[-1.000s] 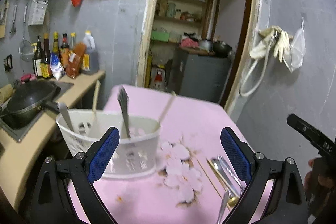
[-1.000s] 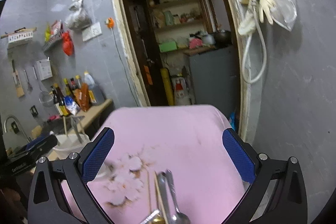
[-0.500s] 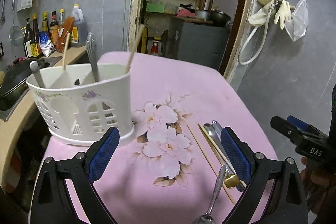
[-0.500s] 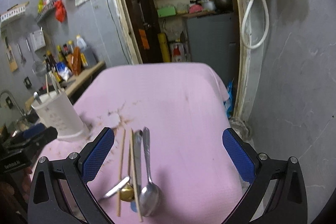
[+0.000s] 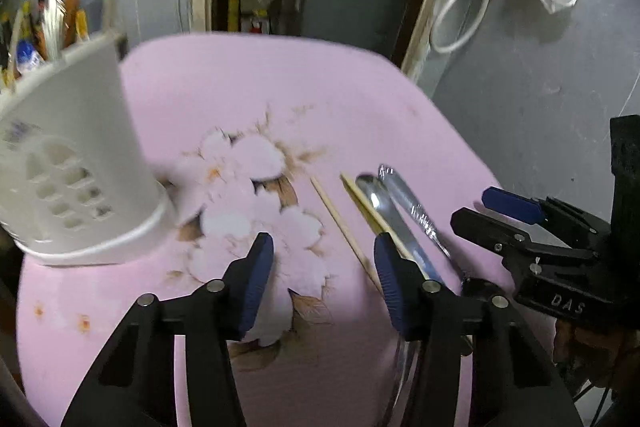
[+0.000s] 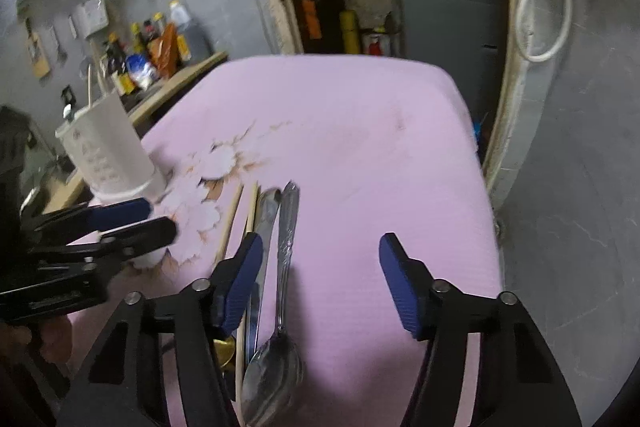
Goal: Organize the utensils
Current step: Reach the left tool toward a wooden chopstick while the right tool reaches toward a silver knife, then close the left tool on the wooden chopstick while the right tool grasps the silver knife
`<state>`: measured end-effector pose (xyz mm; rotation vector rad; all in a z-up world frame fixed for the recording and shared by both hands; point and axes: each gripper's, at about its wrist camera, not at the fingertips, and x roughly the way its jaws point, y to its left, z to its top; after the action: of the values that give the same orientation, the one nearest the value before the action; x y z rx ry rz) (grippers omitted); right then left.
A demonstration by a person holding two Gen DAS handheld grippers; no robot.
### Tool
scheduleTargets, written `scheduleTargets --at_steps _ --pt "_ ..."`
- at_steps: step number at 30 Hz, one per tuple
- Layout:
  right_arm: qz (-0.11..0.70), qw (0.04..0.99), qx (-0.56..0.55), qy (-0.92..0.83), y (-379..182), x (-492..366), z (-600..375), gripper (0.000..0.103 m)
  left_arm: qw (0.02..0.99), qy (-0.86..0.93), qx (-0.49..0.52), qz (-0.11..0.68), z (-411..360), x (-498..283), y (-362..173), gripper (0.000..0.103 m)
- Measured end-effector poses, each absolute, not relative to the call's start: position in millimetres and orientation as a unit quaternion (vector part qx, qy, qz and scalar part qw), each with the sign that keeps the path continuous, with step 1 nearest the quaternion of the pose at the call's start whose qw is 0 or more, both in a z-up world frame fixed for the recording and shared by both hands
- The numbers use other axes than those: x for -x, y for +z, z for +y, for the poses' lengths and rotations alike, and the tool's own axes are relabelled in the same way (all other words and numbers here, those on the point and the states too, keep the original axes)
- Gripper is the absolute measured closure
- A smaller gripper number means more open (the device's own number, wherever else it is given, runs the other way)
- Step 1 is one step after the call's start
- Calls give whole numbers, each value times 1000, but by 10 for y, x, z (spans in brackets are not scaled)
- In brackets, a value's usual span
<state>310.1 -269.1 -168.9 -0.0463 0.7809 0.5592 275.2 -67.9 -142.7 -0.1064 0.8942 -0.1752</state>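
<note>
Several utensils lie side by side on the pink flowered tablecloth (image 5: 224, 87): two wooden chopsticks (image 5: 340, 223), a plain metal utensil (image 5: 384, 207) and a spoon with a patterned handle (image 6: 286, 247). My left gripper (image 5: 324, 259) hovers low over the cloth with its jaws closing. One chopstick runs between its fingers, close to the right one, and no pad presses on it. My right gripper (image 6: 322, 267) is closing too, with the spoon's handle lying between its fingers, untouched. The white slotted utensil holder (image 5: 80, 155) stands at the left with utensils in it.
Each gripper shows in the other's view: the right gripper (image 5: 472, 205) and the left gripper (image 6: 160, 217), close together over the utensils. The table's right edge drops beside a grey wall (image 6: 580, 187). A counter with bottles (image 6: 152, 63) runs behind the holder, and a doorway lies beyond the table.
Both grippers have sunk toward the table and tipped downward, ending over the loose utensils. Both pairs of jaws have narrowed from wide open. The holder has slid to the left edge of the left view.
</note>
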Motion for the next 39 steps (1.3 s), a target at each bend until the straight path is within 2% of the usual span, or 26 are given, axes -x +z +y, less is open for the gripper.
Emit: scheduleTargets --at_steps 2,5,12,13,15,18,20,22,32,39 --pt "386 880 36 275 -1744 -3114 -2634 52 887 -91 62 449 -666 -2818 -1495 67" --pt "388 877 56 277 -1784 -3106 -2575 53 877 -95 79 465 -646 -2898 -1568 72" --pt "385 876 121 264 -1831 -3067 -2424 54 863 -112 89 484 -650 -3032 -1590 73" --pt "383 877 133 257 -1835 -3060 -2412 61 861 -114 89 488 -668 -3056 -1605 74" --pt "379 880 140 248 -1833 -3060 -2433 68 858 -116 85 494 -730 -3103 -1629 78" --pt "382 882 122 246 -1819 -3089 -2513 74 853 -121 81 501 -730 -3166 -1631 81" --pt "385 883 111 245 -1806 -3101 -2555 78 847 -126 88 509 -727 -3211 -1644 88" --pt "387 886 98 237 -1789 -3114 -2596 87 843 -129 97 513 -732 -3251 -1655 92" --pt "437 865 -20 245 -1827 -3378 -2860 87 820 -150 139 535 -621 -3335 -1633 93" --pt "471 840 -82 256 -1864 -3632 -2917 87 829 -139 124 527 -668 -3271 -1610 95"
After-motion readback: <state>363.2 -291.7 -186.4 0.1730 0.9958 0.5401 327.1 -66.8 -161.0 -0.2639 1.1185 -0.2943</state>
